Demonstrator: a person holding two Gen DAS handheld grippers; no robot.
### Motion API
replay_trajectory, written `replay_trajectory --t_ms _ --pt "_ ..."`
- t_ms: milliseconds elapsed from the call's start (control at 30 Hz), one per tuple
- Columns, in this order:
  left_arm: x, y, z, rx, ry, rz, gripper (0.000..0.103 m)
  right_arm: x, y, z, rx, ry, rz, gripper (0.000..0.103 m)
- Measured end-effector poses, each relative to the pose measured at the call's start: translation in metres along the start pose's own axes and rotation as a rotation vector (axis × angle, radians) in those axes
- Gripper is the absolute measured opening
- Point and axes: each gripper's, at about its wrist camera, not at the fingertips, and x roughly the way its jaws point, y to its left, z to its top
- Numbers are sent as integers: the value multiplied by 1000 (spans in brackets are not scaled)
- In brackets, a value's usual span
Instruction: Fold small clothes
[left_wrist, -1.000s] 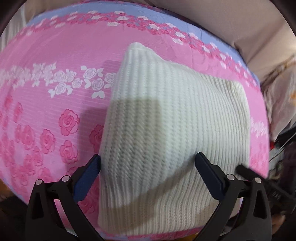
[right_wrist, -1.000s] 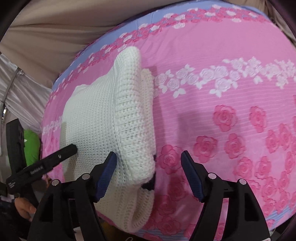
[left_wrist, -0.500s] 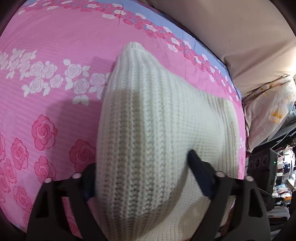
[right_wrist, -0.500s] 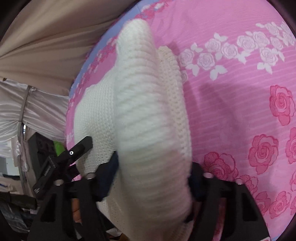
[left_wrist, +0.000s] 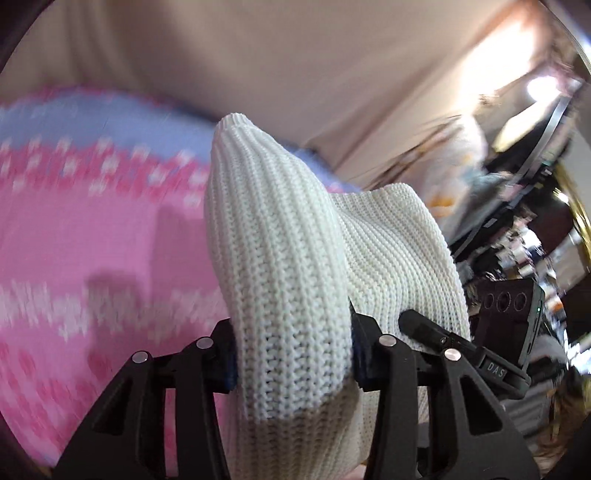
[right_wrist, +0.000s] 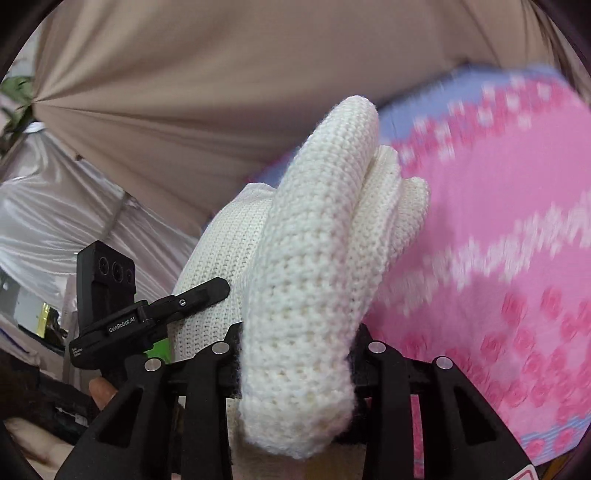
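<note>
A folded cream knitted garment (left_wrist: 273, 236) is lifted off the pink rose-patterned bed cover (left_wrist: 92, 236). My left gripper (left_wrist: 291, 354) is shut on its near edge, the knit bulging up between the fingers. In the right wrist view my right gripper (right_wrist: 295, 354) is shut on the other near edge of the same garment (right_wrist: 317, 258), which stands up in thick layers. Each gripper shows in the other's view: the right gripper (left_wrist: 461, 354) and the left gripper (right_wrist: 147, 317). The fingertips are hidden by the knit.
The bed cover (right_wrist: 498, 240) is blurred by motion. A beige curtain (left_wrist: 295, 66) hangs behind the bed, also in the right wrist view (right_wrist: 184, 92). A silvery drape (right_wrist: 74, 221) hangs at the left, and cluttered shelves (left_wrist: 535, 221) are at the right.
Both grippers closed on the garment's near edge and lifted it off the bed. The cameras tilted up, so more curtain and room show and the bed cover is blurred.
</note>
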Motion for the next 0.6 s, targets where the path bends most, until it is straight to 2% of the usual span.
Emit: replay_trajectory --t_ms 67,200,300,400,500,567,600 --pt "-37 -24 31 84 -64 -48 43 -31 35 20 -71 -104 8 33" --pt "-112 -47 75 211 -196 -91 45 -72 115 56 -212 -285 25 34" --pt "-158 -47 103 283 -275 -98 47 -80 171 77 -293 -384 44 34" --pt "-183 -31 123 324 -314 -86 49 -73 202 93 -314 -432 63 35" --pt "-179 8 134 325 -306 -70 54 -42 219 104 -313 -437 51 35" --pt "-153 49 135 278 -270 -28 57 -6 213 107 -276 -408 39 38" --pt "-130 78 129 231 -234 1 63 16 203 107 -258 -390 17 42"
